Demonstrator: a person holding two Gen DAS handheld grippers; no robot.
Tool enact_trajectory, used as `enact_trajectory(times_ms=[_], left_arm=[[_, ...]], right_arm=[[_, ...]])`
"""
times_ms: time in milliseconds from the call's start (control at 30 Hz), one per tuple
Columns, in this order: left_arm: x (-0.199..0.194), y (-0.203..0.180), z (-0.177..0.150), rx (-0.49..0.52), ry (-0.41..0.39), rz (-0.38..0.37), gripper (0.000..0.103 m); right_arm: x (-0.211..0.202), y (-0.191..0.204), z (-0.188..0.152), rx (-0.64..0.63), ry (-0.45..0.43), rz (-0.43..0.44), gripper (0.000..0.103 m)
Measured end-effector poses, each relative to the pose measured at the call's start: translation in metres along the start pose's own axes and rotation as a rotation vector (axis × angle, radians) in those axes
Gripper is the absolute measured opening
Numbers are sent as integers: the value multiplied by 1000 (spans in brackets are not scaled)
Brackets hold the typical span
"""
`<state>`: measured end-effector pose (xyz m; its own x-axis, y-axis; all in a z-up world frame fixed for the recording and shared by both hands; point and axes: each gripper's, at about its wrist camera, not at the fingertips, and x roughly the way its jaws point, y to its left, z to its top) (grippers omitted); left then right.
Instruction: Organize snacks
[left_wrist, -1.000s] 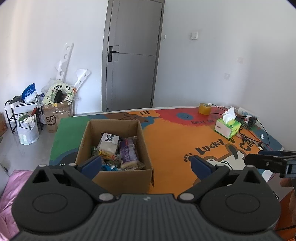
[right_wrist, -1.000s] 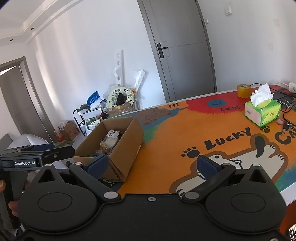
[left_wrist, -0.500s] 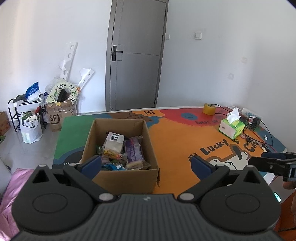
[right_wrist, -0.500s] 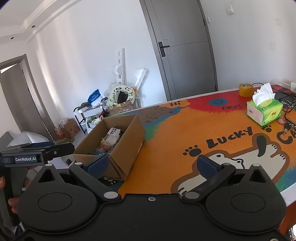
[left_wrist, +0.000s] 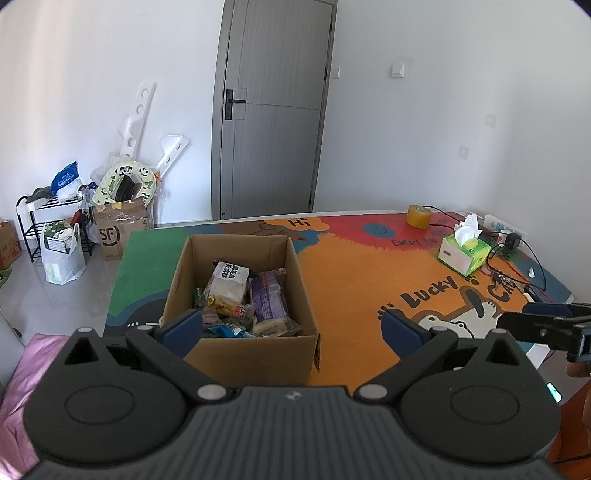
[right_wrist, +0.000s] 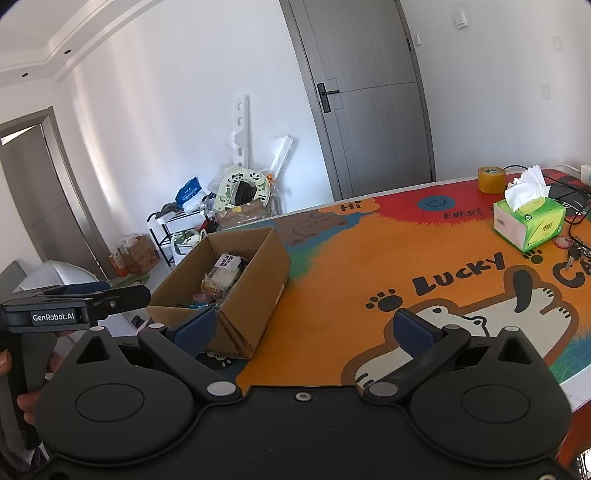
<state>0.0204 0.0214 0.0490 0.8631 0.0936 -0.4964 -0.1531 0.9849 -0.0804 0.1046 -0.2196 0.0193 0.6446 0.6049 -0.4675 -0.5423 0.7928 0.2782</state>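
An open cardboard box (left_wrist: 243, 354) stands on the left part of a colourful cartoon mat (left_wrist: 354, 280). It holds several snack packets, among them a white one (left_wrist: 229, 280) and a purple one (left_wrist: 269, 299). The box also shows in the right wrist view (right_wrist: 255, 273). My left gripper (left_wrist: 291, 325) is open and empty, held above the box's near side. My right gripper (right_wrist: 303, 328) is open and empty, over the mat to the right of the box. Each gripper shows from the side in the other's view: the right gripper (left_wrist: 546, 325) and the left gripper (right_wrist: 74, 306).
A green tissue box (left_wrist: 463, 254), a roll of yellow tape (left_wrist: 418, 215), cables and keys (right_wrist: 576, 251) lie at the mat's right end. A rack, bags and an SF carton (left_wrist: 118, 225) stand on the floor by the grey door (left_wrist: 273, 110).
Both grippers have drawn back and up a little from the table, so the box and mat look smaller. Both stay open and empty.
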Motion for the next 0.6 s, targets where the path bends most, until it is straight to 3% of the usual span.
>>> enact_trajectory(times_ms=[600], left_arm=[[5,-2,-2,-4,-2,5,102]], right_arm=[[0,-3,0,0,-5,-1,103]])
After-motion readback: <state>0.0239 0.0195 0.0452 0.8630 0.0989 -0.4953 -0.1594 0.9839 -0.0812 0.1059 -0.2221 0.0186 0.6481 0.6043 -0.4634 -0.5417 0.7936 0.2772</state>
